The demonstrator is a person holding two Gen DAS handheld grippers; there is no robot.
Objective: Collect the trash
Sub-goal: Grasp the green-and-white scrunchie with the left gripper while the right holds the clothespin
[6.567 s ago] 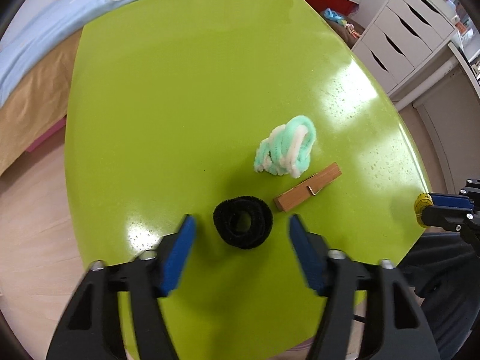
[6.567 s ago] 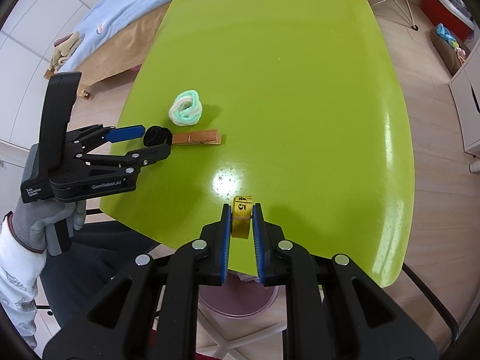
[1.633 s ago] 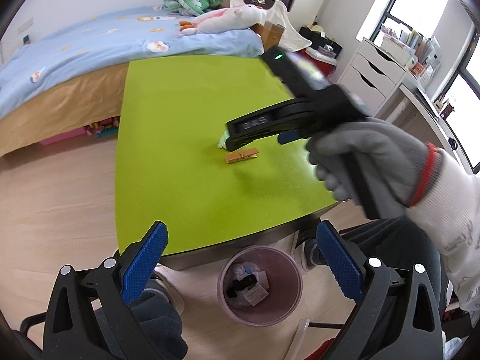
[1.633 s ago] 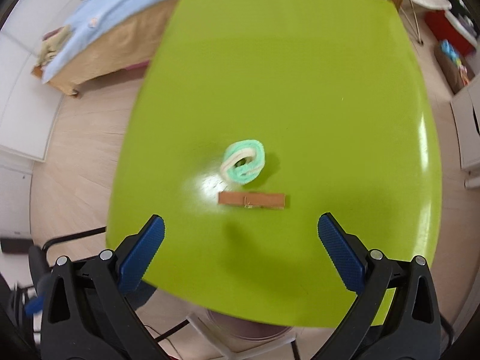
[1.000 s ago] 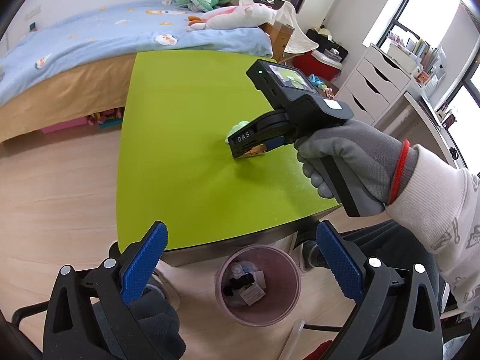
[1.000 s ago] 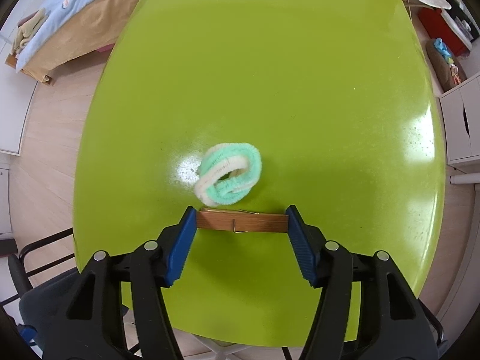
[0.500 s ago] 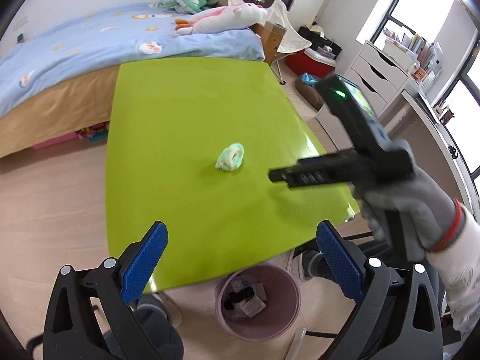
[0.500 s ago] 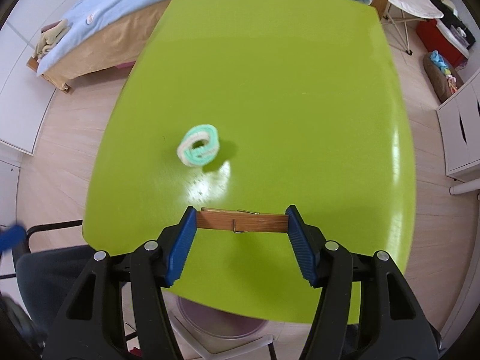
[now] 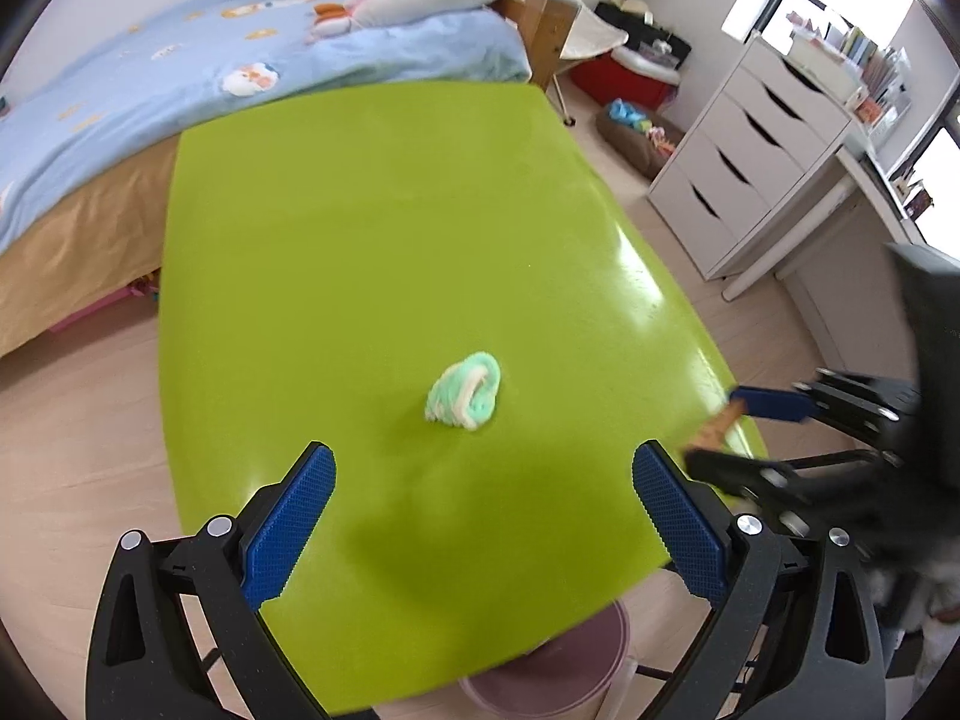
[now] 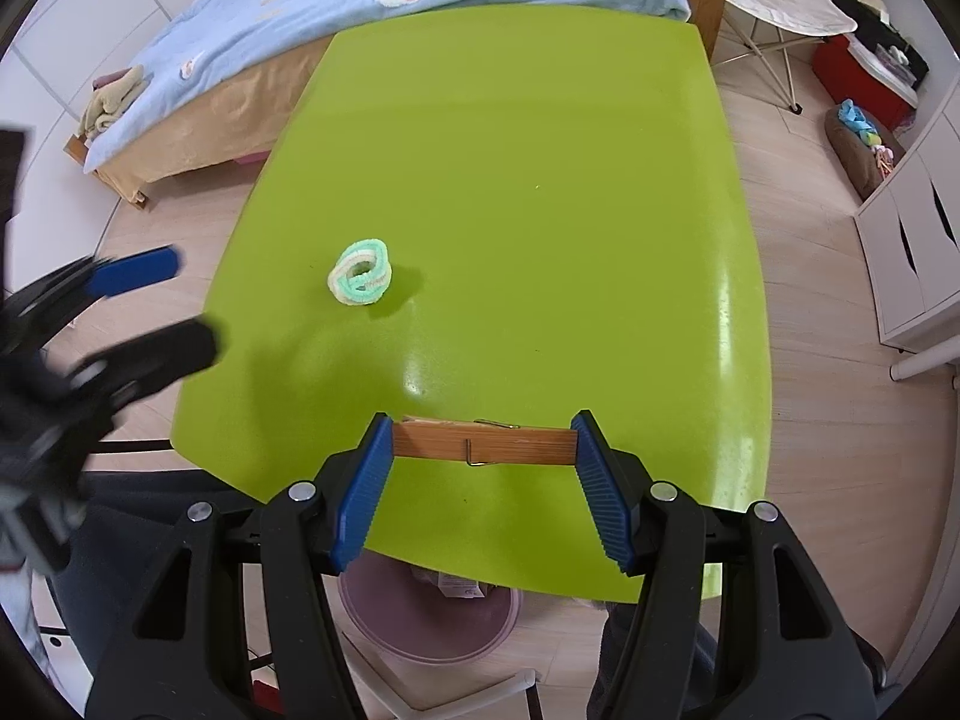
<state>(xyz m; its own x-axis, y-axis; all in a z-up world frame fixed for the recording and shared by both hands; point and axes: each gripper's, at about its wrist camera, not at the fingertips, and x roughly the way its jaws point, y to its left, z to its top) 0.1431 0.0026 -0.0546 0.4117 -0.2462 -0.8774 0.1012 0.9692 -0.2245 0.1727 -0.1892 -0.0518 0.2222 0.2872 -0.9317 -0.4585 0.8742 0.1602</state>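
Glossy green table (image 10: 540,180), fuzzy coil (image 10: 360,281), wooden clothespin (image 10: 483,443)

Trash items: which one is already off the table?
The wooden clothespin, clamped end to end in the right gripper above the table's near edge. The green-and-white fuzzy loop lies on the green table, ungripped; the left gripper is open.

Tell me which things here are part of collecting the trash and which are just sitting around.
Part of the job:
- wooden clothespin, clamped end to end in the right gripper
- green and white fuzzy loop on the green table
- pink bin under the table's near edge
- left gripper, open

Lying about:
- bed
- white drawers
- red box
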